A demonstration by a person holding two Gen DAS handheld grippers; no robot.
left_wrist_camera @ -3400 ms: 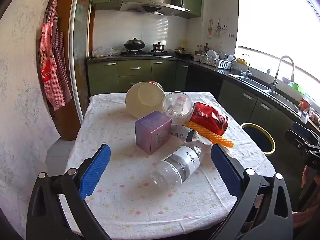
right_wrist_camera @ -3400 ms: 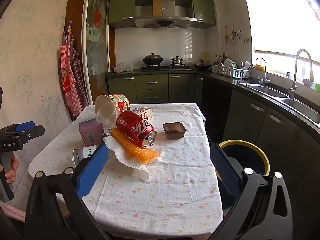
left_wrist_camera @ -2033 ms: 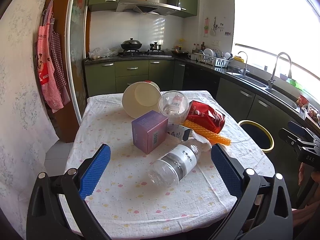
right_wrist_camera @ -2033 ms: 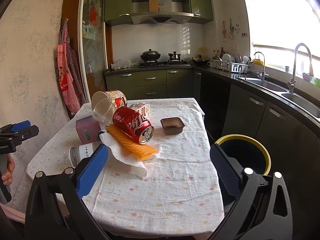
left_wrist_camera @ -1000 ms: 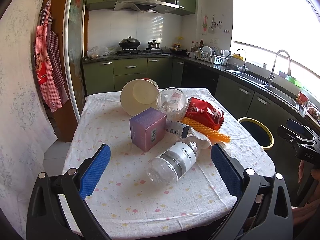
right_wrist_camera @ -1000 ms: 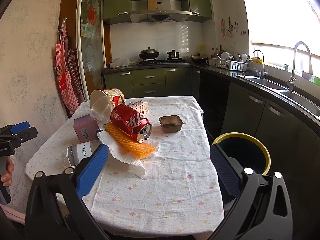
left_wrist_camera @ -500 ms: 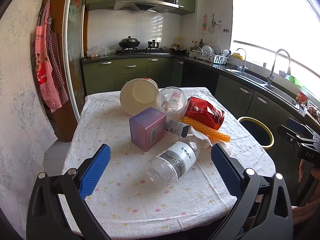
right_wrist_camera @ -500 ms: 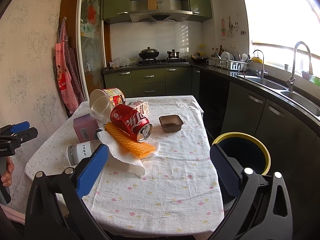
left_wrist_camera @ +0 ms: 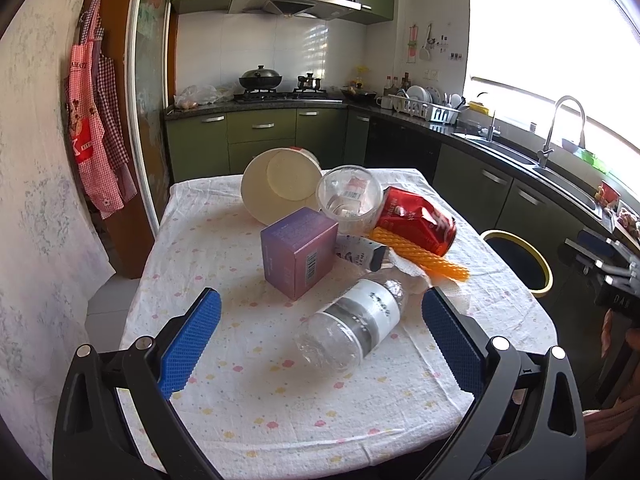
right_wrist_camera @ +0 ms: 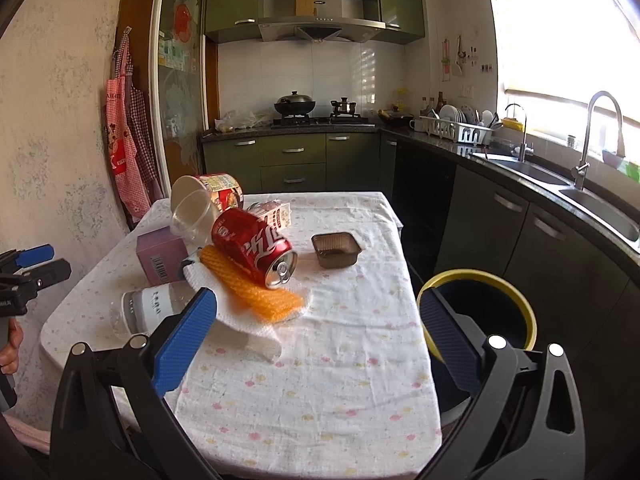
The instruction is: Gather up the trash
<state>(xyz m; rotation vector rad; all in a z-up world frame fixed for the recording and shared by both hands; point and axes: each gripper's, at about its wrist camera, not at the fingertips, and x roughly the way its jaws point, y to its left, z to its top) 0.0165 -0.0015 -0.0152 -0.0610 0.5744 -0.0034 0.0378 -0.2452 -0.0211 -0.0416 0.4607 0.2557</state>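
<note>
Both claws, left claw (left_wrist_camera: 318, 330) and right claw (right_wrist_camera: 318, 330), gape wide and empty above the bench (right_wrist_camera: 340, 384), where the piled trash risks scattering: the can (right_wrist_camera: 253, 246) and bottle (left_wrist_camera: 354, 326) lie sideways and may roll if nudged.

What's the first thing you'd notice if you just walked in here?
The heap of trash mid-table: a red can lying on an orange strip, with a clear bottle tipped over nearest the open left claw. Beside the table stands a yellow-rimmed bin.
</note>
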